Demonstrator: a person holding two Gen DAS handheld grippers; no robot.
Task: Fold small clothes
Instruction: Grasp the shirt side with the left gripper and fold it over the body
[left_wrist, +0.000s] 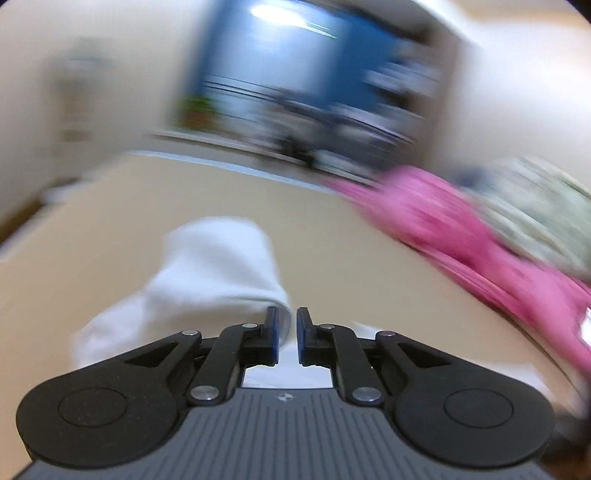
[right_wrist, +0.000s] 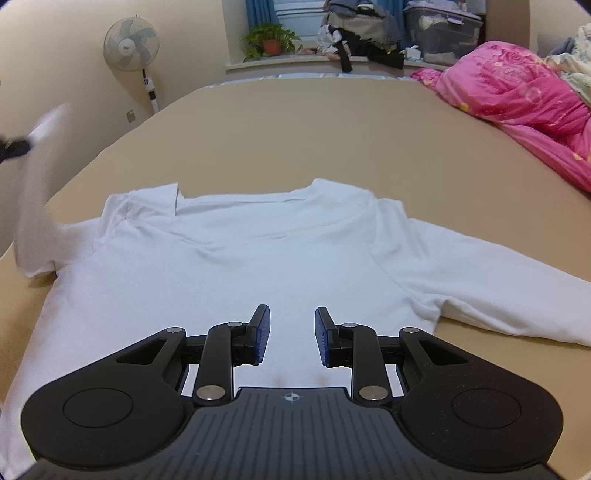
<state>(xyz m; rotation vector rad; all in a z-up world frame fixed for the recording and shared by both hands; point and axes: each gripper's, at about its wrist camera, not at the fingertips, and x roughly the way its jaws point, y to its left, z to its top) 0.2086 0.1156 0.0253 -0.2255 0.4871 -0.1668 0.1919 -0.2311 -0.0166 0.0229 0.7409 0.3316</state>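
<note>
Beyond our tools lies a tan bed surface (right_wrist: 295, 122), with a pink quilt (right_wrist: 517, 92) heaped at its right edge, a standing fan (right_wrist: 132, 44) by the wall and a cluttered window ledge behind. On it we have a white long-sleeved shirt (right_wrist: 229, 273) spread flat, neckline away from us, body directly under and ahead of our right tool (right_wrist: 291, 334), whose jaws stand apart with nothing between them. One sleeve (right_wrist: 487, 291) runs out along the bed to the right, its long axis crosswise to that tool. Our left tool (left_wrist: 287, 334) has its jaws nearly together; the view is blurred, white cloth (left_wrist: 218, 266) lies just past the tips, and we cannot tell whether any is pinched. We judge the right hand is nearer that outstretched sleeve, so folding it inward falls to that side.
</note>
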